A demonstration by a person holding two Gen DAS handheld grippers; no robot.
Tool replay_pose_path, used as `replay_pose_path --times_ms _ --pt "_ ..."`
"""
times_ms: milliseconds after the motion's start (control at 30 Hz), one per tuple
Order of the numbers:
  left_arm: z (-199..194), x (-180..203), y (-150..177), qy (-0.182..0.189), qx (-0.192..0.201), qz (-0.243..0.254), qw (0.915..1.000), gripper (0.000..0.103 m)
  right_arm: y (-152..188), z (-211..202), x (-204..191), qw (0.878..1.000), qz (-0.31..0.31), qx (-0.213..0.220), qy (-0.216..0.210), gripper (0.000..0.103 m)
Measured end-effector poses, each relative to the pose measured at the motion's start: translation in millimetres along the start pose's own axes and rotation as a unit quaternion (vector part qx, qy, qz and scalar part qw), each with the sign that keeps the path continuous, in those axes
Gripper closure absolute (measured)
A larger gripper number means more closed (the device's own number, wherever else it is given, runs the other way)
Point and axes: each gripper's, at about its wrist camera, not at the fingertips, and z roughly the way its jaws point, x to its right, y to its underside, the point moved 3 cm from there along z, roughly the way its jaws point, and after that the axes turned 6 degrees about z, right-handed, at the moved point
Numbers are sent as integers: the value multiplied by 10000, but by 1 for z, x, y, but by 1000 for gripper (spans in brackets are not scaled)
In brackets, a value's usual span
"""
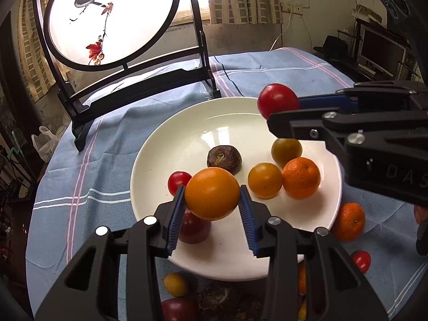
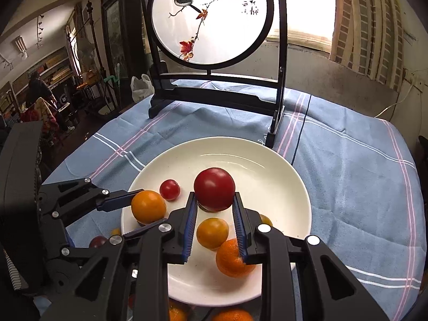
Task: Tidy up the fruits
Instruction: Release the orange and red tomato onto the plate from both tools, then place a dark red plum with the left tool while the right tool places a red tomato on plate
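**Me:** Fruit in both claws, and both over the plate [image 1: 149, 165]. My left gripper [image 1: 212, 200] is clamped on a smooth orange citrus [image 1: 212, 193]; my right gripper [image 2: 214, 206] is pinched tight on a big red tomato [image 2: 214, 188].

**Partner:** Which way is down for each?

**Me:** Nearly straight below. The orange citrus hangs above the plate's near-left rim, just over a dark red fruit [image 1: 194, 227] that is half hidden by my finger. The tomato hangs above the plate's middle, right over the shrivelled brown fruit [image 1: 224, 159].

**Partner:** So which hand drops first?

**Me:** The right, I judge, but it wants a nudge towards the bare far side of the plate, or the tomato lands on that brown one. The left has open white ahead of it, towards the cherry tomato [image 1: 179, 182].

**Partner:** Anything left on the blue cloth [image 1: 80, 187]?

**Me:** A mandarin [image 1: 348, 221] touching the plate's right edge, another cherry tomato [image 1: 361, 261] nearby, and more under my left hand.
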Motion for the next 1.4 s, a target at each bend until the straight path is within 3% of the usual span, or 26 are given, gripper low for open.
replay_pose_path --times_ms 300,400,433,467,767,1100,1400 --pt "12 -1 -1 -103 -121 -40 9999 64 -2 17 5 9999 55 -113 69 76" --pt "14 0 -1 -153 -128 -63 9998 63 -3 20 6 9998 70 -170 79 70" --pt "14 0 -2 -202 -90 -56 9997 56 -3 20 6 9998 76 -150 79 59" --pt "12 1 -2 -244 -42 -54 9997 53 -3 18 8 9998 119 -59 130 55" --pt "-12 -5 -3 -451 351 10 9984 40 4 -13 12 9996 183 198 55 53" --pt "-73 -57 47 -438 602 -240 9969 30 79 -87 -1 9995 -244 166 -81 47" --pt "-65 -44 130 45 -160 322 9993 28 161 -80 -8 9961 -511 -716 -72 47"
